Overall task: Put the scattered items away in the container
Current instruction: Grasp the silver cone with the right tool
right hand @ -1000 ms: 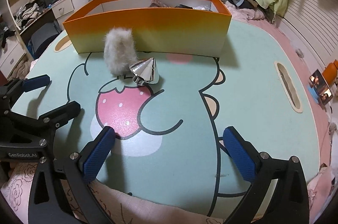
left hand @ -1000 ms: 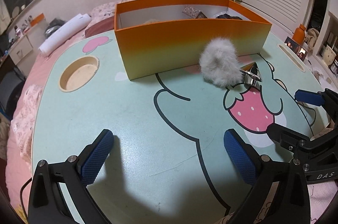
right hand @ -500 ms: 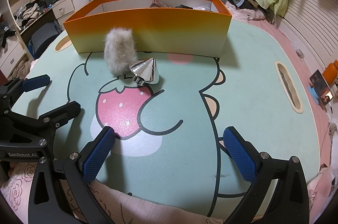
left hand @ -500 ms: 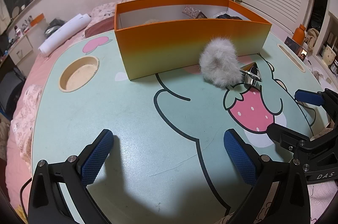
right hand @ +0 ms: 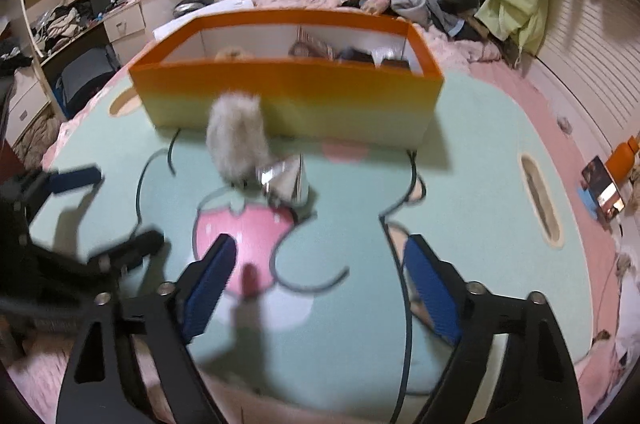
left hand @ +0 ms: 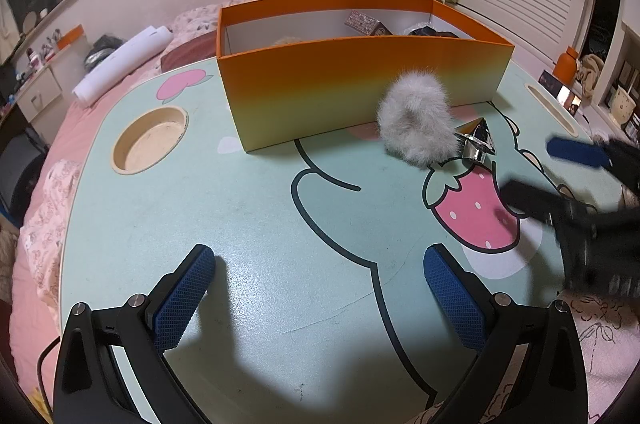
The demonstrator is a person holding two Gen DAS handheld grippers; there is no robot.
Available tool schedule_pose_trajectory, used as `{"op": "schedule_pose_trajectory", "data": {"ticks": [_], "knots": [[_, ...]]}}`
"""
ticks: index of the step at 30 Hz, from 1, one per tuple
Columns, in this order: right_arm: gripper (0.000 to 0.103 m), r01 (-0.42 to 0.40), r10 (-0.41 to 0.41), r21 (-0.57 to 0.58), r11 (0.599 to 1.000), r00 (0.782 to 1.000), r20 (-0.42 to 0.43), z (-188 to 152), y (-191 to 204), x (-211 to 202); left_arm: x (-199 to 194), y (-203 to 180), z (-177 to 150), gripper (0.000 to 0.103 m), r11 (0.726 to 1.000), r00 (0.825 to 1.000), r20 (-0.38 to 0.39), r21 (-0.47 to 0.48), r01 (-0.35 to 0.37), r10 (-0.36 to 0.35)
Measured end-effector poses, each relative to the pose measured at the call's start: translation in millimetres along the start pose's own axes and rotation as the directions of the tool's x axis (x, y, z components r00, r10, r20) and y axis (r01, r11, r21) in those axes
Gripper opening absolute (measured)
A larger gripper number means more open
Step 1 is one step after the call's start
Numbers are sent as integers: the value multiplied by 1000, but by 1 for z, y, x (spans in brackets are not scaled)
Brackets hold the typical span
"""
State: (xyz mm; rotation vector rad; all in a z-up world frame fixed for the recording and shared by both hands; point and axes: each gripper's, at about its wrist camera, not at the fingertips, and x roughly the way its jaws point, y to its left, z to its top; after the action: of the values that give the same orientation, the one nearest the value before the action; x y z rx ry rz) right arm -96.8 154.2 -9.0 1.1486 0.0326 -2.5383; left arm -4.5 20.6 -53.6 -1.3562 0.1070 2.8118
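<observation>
A grey fluffy pom-pom (left hand: pixel 416 119) with a shiny silver cone (left hand: pixel 476 140) attached lies on the mint cartoon table (left hand: pixel 240 207), just in front of the orange box (left hand: pixel 360 91). It also shows in the right wrist view: pom-pom (right hand: pixel 237 137), cone (right hand: pixel 286 177), box (right hand: pixel 288 95). The box holds several items. My left gripper (left hand: pixel 320 296) is open and empty, low over the near table. My right gripper (right hand: pixel 320 284) is open and empty, above the strawberry print, short of the cone. It appears blurred at the right of the left wrist view (left hand: pixel 560 175).
A round cup recess (left hand: pixel 150 139) sits in the table's left side and a slot (right hand: pixel 538 195) on its right. A paper roll (left hand: pixel 120 63) lies on the bed behind. Clothes are piled beyond the box. An orange bottle (right hand: pixel 622 157) stands at the far right.
My right gripper has moved forward and up toward the pom-pom and cone, its view now blurred, and its jaws have narrowed somewhat. The left gripper and the objects have not moved.
</observation>
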Motion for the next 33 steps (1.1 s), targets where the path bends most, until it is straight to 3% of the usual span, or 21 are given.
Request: {"op": "schedule_pose_trajectory", "data": {"ticks": [5, 8, 10, 12, 20, 26, 28, 30, 33], "knots": [[82, 6, -5, -46, 999, 1000, 30, 25, 6, 13, 0, 0, 0, 103, 1000, 1000, 0, 1, 0, 0], [80, 33, -33, -103, 994, 999, 7, 32, 13, 26, 0, 0, 0, 103, 1000, 1000, 0, 1, 1, -1], [51, 15, -19, -130, 991, 999, -34, 33, 17, 37, 0, 0, 0, 103, 1000, 1000, 0, 2, 1, -1], [30, -41, 36, -116, 992, 998, -44, 30, 15, 38, 0, 0, 0, 103, 1000, 1000, 0, 2, 1, -1], [30, -86, 86, -3, 996, 994, 69, 6, -7, 7, 0, 0, 0, 103, 1000, 1000, 0, 4, 2, -2], [30, -32, 25, 60, 998, 992, 124, -23, -14, -13, 0, 0, -1, 103, 1000, 1000, 0, 5, 3, -3], [30, -23, 15, 67, 997, 993, 118, -23, -19, -13, 0, 0, -1, 103, 1000, 1000, 0, 5, 3, -3], [30, 6, -9, 63, 998, 999, 38, -21, -21, 2, 0, 0, -1, 103, 1000, 1000, 1, 9, 1, -1], [29, 31, -33, 58, 998, 999, 30, -18, -18, 16, 0, -2, 1, 103, 1000, 1000, 0, 9, 3, -3]]}}
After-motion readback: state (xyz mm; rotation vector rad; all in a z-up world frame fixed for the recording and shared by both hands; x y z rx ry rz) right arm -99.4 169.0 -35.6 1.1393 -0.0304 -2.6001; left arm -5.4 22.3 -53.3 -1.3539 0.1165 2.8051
